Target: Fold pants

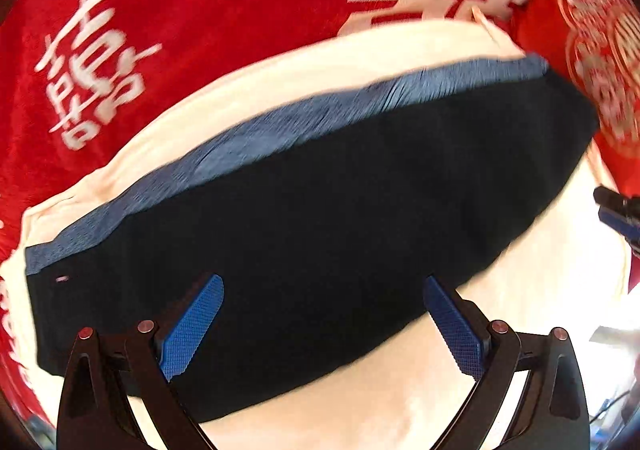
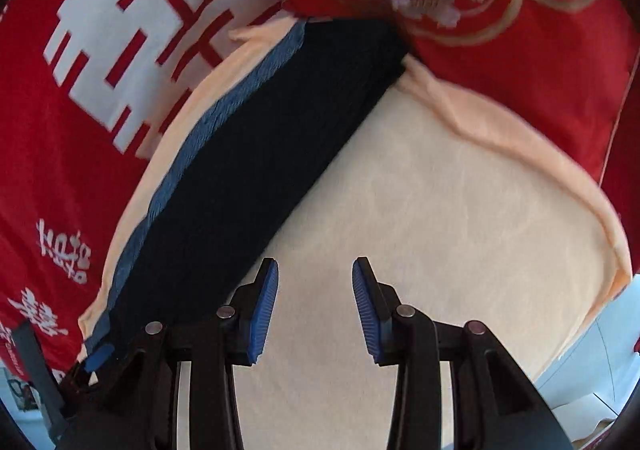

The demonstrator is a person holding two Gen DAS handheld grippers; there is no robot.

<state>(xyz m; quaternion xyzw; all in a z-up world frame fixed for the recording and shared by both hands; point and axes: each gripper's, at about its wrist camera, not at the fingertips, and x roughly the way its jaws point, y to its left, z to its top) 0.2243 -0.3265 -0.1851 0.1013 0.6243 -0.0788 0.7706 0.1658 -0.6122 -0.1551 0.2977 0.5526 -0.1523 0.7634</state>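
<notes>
The dark navy pants (image 1: 312, 202) lie folded into a long flat band on a cream cloth (image 1: 520, 290), with a lighter blue strip (image 1: 280, 122) along their far edge. My left gripper (image 1: 322, 290) is open and empty, hovering over the near part of the pants. In the right wrist view the pants (image 2: 256, 170) run diagonally from lower left to upper middle. My right gripper (image 2: 314, 278) is open and empty over the cream cloth (image 2: 440, 210), just right of the pants. The right gripper's tip shows at the right edge of the left wrist view (image 1: 620, 210).
A red blanket with white characters (image 1: 160, 30) lies under and behind the cream cloth. A red embroidered pillow (image 2: 500, 10) sits at the far right, touching the pants' far end. The bed edge and a pale floor (image 2: 592, 362) show at lower right.
</notes>
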